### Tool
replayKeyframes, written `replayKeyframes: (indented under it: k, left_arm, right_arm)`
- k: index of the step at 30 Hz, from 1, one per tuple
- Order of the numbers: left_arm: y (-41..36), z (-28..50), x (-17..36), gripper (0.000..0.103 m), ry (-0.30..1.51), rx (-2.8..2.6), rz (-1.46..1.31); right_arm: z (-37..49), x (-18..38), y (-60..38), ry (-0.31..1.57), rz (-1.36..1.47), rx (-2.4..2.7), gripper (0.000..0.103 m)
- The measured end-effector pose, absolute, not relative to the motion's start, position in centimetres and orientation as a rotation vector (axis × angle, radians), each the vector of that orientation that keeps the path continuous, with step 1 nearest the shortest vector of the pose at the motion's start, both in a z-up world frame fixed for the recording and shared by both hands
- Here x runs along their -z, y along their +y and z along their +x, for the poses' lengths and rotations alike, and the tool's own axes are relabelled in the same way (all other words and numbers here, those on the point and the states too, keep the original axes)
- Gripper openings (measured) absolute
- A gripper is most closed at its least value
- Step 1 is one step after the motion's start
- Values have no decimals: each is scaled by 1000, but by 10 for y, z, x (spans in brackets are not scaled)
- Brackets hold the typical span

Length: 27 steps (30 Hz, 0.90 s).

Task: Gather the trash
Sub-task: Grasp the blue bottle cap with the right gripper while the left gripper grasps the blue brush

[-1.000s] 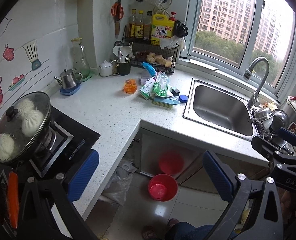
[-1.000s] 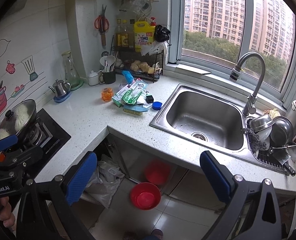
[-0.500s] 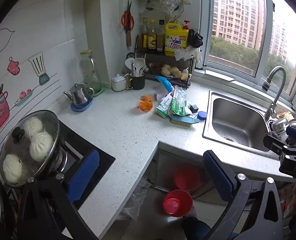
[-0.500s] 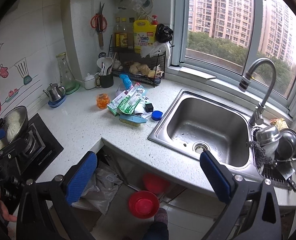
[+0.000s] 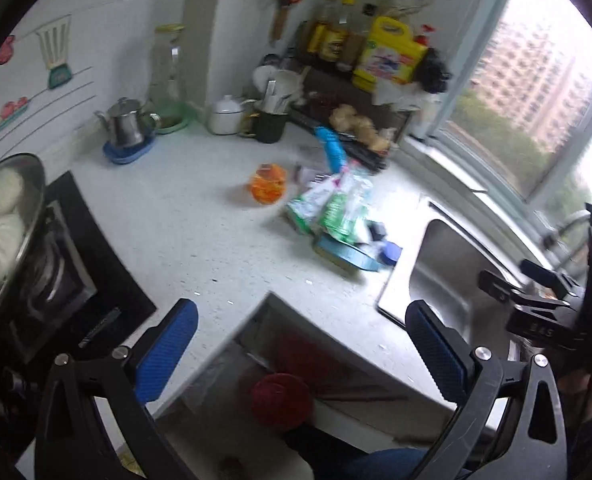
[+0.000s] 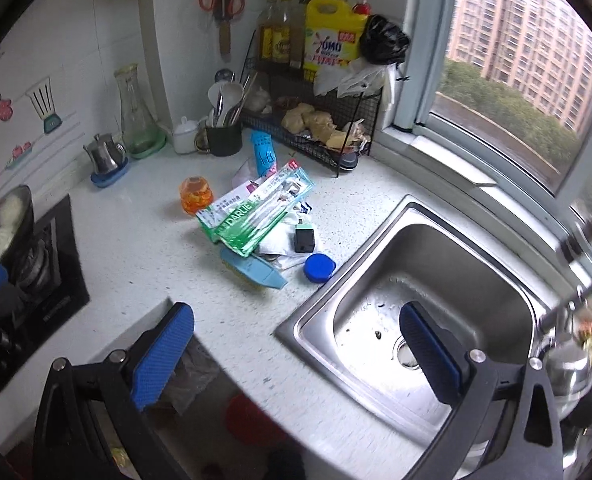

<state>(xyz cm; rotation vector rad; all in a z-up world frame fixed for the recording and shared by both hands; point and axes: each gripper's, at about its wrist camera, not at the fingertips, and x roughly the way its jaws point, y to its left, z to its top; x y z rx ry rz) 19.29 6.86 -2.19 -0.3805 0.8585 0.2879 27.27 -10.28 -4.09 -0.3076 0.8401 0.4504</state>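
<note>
This is a home kitchen in a high-rise flat. A steel sink (image 6: 423, 320) is set into a speckled white surface (image 6: 144, 248) that turns a corner. Left of the sink, a lidded pan of steamed buns (image 5: 4, 216) sits on a black stove (image 5: 96, 280). Behind the sink, a wire rack (image 6: 315, 128) carries oil bottles and a yellow detergent jug (image 6: 331, 40). A window (image 6: 515, 60) to the sink's right faces apartment towers.
</note>
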Motion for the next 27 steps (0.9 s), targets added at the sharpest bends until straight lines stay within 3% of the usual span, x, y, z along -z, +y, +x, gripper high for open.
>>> replayKeyframes:
  k: [14, 17, 27]
  left_arm:
    - [55, 290, 71, 103, 1014, -565, -281]
    - [53, 307, 87, 103, 1056, -552, -303]
    - [47, 344, 120, 103, 1095, -502, -286]
  right_arm:
    - [406, 139, -84, 1088, -554, -630, 102]
    - [429, 161, -80, 1147, -599, -669, 92]
    - [460, 196, -78, 1252, -667, -731, 81]
